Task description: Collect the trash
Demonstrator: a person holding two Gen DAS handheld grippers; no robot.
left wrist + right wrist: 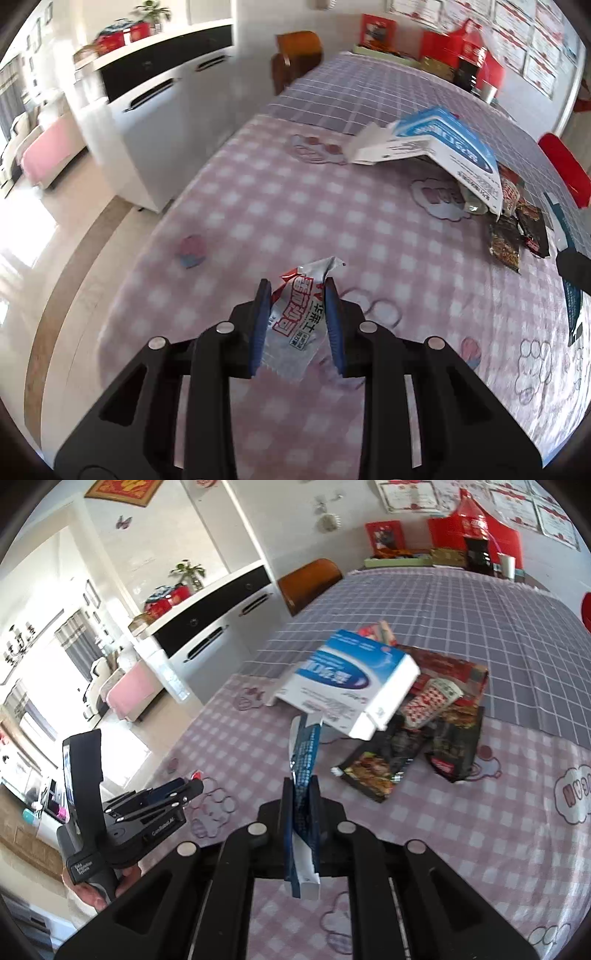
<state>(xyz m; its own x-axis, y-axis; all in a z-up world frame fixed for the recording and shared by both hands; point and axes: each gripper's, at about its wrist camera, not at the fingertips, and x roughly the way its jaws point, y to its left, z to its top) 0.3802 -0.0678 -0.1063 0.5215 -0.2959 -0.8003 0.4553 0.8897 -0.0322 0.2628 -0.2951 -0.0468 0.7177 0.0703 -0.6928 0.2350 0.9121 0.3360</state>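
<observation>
Left gripper point(297, 295) clamped on wrapper point(295, 321), right gripper point(301, 786) on carton flap point(304, 760), snack packets point(436, 738) beyond.

Two tools: left tool point(297, 291), right tool point(301, 788). One silver wrapper point(295, 325), one blue-and-white box point(351, 681), one blue carton strip point(304, 775), and several dark snack packets point(410, 749); exact number unclear.
</observation>
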